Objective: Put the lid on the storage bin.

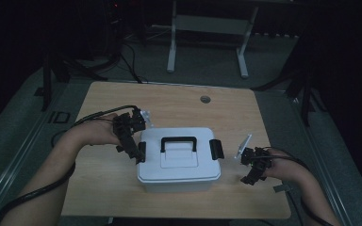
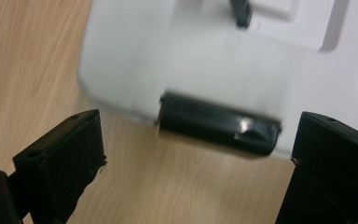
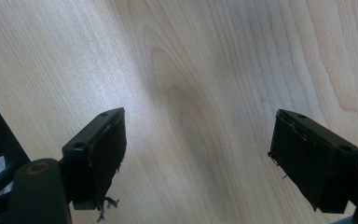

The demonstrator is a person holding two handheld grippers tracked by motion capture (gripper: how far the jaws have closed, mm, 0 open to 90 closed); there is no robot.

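A white lidded plastic box (image 1: 179, 165) stands in the middle of the wooden table (image 1: 179, 101). It has a black carry handle (image 1: 178, 140) on the lid and a black latch on each short side. My left gripper (image 1: 138, 154) is at the left latch (image 1: 142, 151), pointing down at it. In the left gripper view the box (image 2: 205, 60) is close, and the left gripper (image 2: 198, 154) stands open with that latch (image 2: 219, 128) between its jaws, untouched. My right gripper (image 1: 250, 178) hovers open to the right of the box, apart from the right latch (image 1: 216, 149). The right gripper (image 3: 198, 149) faces bare wood.
A round cable hole (image 1: 205, 99) sits near the table's far edge. Beyond the table stands a white metal frame (image 1: 207, 33) on a dark floor. Cables trail from both grippers along the person's forearms. A grey tag (image 1: 282, 188) lies near the right forearm.
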